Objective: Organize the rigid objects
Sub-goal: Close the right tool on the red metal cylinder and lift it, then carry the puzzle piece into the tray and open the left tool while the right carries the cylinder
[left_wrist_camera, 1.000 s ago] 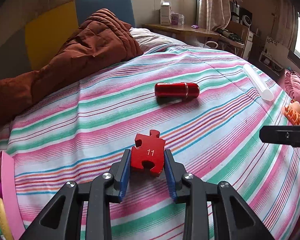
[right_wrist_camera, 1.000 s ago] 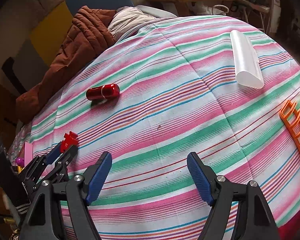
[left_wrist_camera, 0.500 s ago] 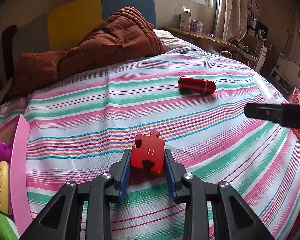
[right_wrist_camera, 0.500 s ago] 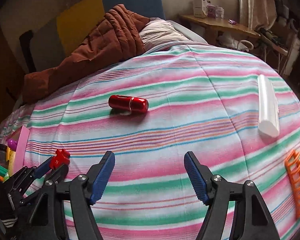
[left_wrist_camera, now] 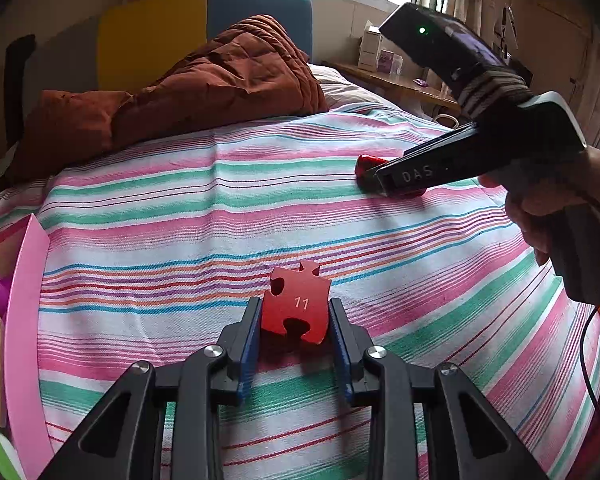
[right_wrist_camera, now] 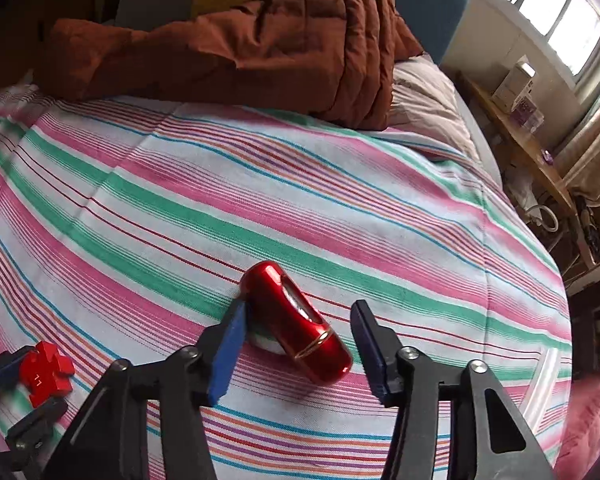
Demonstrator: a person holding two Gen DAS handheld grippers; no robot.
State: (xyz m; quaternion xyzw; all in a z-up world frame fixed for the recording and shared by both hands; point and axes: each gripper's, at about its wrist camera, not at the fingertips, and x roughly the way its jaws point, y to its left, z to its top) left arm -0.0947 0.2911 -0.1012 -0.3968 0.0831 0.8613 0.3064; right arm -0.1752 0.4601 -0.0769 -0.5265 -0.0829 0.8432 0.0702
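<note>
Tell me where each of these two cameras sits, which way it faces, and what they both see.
Left wrist: behind the left gripper, facing up the striped bed; its fingers clamp the red puzzle piece; the right hand shows.
Right wrist: behind the open right gripper, looking down at the red cylinder between its fingers.
Shared: cylinder, puzzle piece, brown quilt.
</note>
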